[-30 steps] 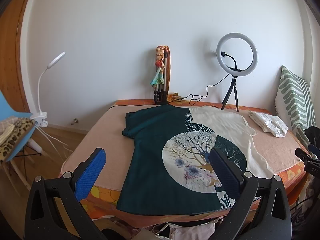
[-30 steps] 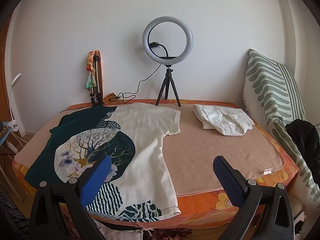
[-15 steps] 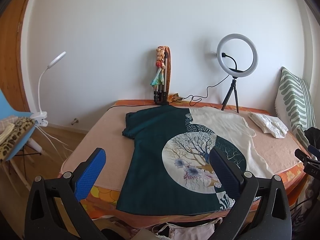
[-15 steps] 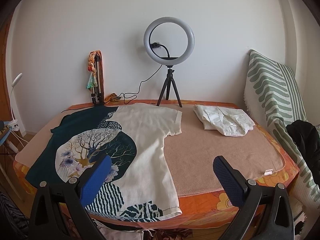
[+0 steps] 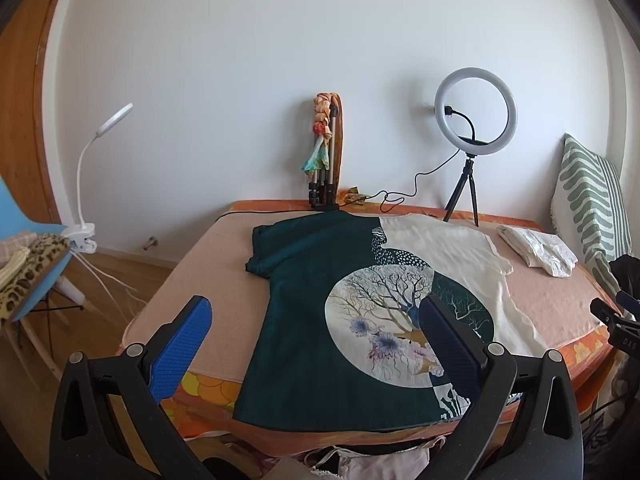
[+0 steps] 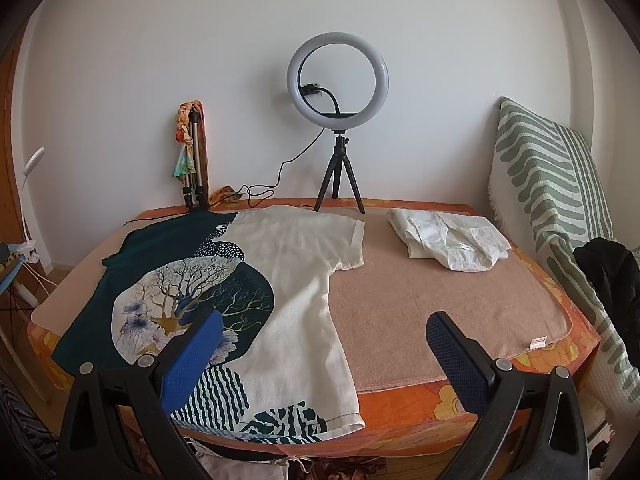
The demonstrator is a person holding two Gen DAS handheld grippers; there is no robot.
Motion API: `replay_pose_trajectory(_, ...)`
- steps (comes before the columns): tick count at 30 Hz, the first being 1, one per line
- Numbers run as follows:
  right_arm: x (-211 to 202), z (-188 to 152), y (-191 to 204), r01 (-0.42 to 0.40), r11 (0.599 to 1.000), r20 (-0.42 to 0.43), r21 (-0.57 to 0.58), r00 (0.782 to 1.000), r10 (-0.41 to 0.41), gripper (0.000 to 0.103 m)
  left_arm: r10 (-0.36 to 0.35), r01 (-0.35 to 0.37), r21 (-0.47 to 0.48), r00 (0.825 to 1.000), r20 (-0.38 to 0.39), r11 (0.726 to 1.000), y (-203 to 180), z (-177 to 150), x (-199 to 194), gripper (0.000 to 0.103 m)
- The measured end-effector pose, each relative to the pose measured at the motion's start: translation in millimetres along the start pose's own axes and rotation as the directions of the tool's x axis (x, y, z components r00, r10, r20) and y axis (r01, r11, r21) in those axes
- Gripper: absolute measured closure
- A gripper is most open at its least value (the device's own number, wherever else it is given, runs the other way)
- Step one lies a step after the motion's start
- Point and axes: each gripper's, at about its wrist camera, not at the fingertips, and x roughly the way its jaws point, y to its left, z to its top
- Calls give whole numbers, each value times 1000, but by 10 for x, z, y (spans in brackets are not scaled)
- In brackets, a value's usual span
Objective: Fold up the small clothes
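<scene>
Teal-and-cream t-shirt (image 5: 360, 308) flat on bed (image 6: 440, 308), both grippers' fingers spread, empty, small white tag (image 6: 538, 342) unreadable.

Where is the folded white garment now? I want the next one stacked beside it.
The folded white garment lies at the far right of the bed, between the ring light tripod and the striped cushion, apart from the spread T-shirt.

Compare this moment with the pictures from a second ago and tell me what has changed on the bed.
Almost nothing. The right wrist view has shifted very slightly, so the ring light sits a touch further right in frame; nothing was taken hold of or let go. The left gripper and right gripper stay open above the near edge of the bed. The T-shirt still lies flat and unfolded, and the folded white garment has not moved.
</scene>
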Motion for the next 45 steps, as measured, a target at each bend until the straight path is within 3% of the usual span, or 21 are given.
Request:
replay_pose_trajectory(36, 10, 6, 13, 1, 1000, -1, -2, 1000, -1, 0, -1, 1, -3, 1000, -6, 1000, 5, 7, 37, 0)
replay_pose_trajectory(41, 56, 115, 102, -4, 1000, -2, -14, 1000, 4, 0, 0, 0, -10, 1000, -23, 1000, 69, 2, 102, 0)
replay_pose_trajectory(45, 107, 353, 221, -57, 998, 3, -30, 998, 57, 0, 6, -8, -39, 998, -62, 999, 269, -34, 218, 0)
